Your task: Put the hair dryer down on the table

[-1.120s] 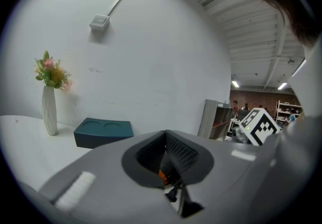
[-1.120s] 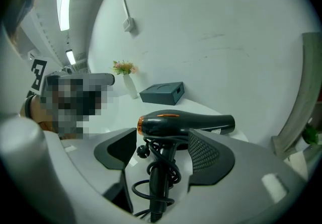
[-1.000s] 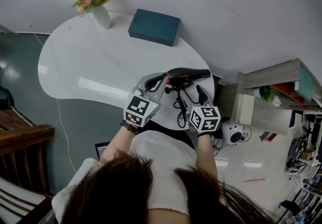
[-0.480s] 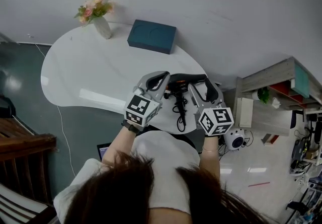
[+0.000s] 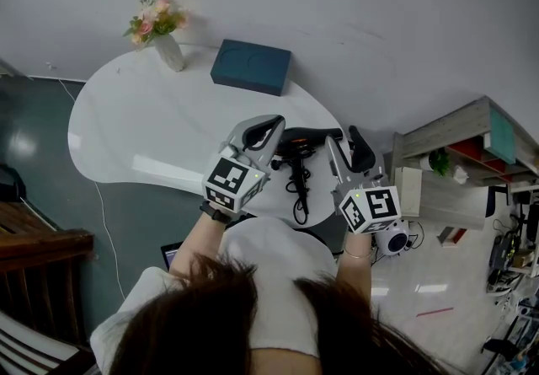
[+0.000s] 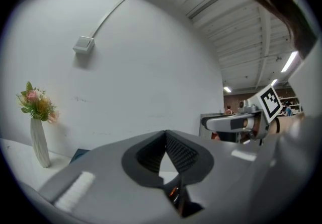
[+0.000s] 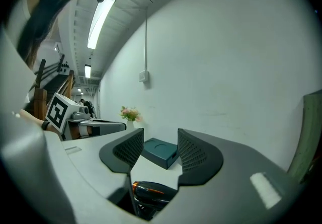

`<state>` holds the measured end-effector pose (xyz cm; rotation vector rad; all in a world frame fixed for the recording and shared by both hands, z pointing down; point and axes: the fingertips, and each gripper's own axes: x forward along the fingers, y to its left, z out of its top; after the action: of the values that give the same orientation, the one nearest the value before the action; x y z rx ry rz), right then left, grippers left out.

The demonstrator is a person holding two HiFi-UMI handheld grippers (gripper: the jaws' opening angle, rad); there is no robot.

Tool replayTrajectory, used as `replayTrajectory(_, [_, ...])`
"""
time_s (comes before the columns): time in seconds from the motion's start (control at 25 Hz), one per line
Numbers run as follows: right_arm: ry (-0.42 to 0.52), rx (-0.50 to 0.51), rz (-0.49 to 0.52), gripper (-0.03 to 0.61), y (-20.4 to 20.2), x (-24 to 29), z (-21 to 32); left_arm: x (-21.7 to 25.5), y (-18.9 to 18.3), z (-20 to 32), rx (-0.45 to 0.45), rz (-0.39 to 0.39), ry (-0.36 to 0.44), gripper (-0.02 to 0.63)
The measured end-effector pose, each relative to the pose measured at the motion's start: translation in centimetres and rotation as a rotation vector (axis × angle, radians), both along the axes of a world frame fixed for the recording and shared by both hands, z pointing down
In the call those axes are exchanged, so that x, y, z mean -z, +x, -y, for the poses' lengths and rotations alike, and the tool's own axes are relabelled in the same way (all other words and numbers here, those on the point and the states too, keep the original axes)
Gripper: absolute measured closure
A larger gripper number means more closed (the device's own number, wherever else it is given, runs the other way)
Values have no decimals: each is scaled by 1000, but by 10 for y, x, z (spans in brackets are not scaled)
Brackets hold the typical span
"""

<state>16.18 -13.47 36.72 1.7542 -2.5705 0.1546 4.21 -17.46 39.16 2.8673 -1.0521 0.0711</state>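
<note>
Left tongs [image 5: 272, 124] closed, empty; right tongs [image 5: 346, 140] apart, just narrowed, empty; both risen off hair dryer [image 5: 299, 145] lying on table [image 5: 152, 112].

The right tongs [image 5: 344, 136] have swung off the hair dryer's [image 5: 300, 142] cord [image 5: 299, 193] to the dryer's right and risen. Their jaws have just been closing, with nothing between them. The left tongs [image 5: 268, 127] have lifted slightly too, and the dryer now lies between the 2.
</note>
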Motion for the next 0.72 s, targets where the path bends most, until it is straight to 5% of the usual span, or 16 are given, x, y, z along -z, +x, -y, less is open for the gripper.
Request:
replayTrajectory(0.4, [65, -7, 52, 510, 4, 15, 4, 3, -3, 5, 3, -33, -5, 555])
replayTrajectory(0.72, [29, -33, 79, 577, 12, 6, 15, -1, -7, 12, 21, -17, -24, 555])
